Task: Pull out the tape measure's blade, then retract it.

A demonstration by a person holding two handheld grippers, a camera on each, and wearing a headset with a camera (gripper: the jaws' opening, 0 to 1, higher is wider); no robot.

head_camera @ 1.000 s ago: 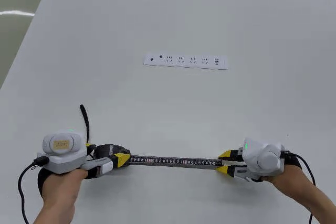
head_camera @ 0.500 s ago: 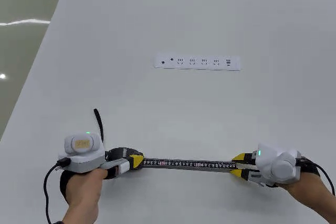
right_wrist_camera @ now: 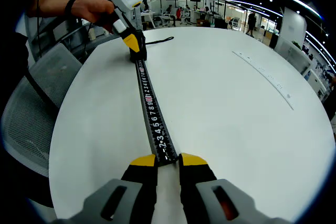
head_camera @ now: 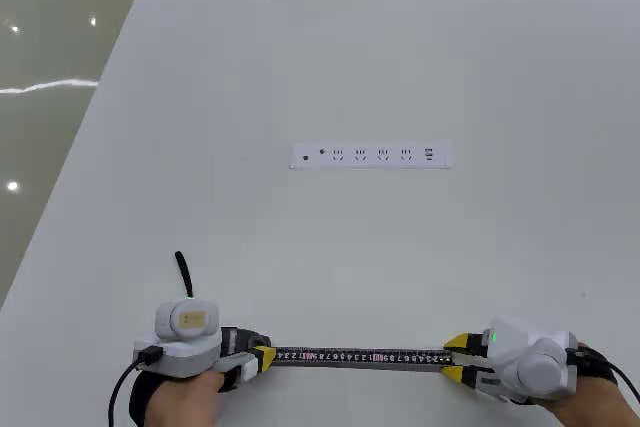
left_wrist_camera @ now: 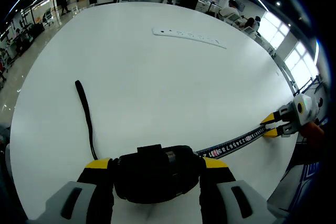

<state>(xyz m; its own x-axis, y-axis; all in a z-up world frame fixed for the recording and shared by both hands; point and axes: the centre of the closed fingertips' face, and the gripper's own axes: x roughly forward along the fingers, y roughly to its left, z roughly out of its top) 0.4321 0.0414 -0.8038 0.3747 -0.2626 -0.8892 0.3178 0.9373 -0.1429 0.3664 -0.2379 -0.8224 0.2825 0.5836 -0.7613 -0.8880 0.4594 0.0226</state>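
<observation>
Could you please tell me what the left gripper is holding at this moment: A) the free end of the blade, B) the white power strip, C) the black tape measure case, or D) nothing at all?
C: in the left gripper view the left gripper has its jaws closed around the black tape measure case, while the blade runs out to the right gripper, which pinches its end.

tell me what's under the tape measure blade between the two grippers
Bare white table shows beneath the blade along its span. The right gripper's jaws cover its tip, and the case held in the left gripper hides its other end.
</observation>
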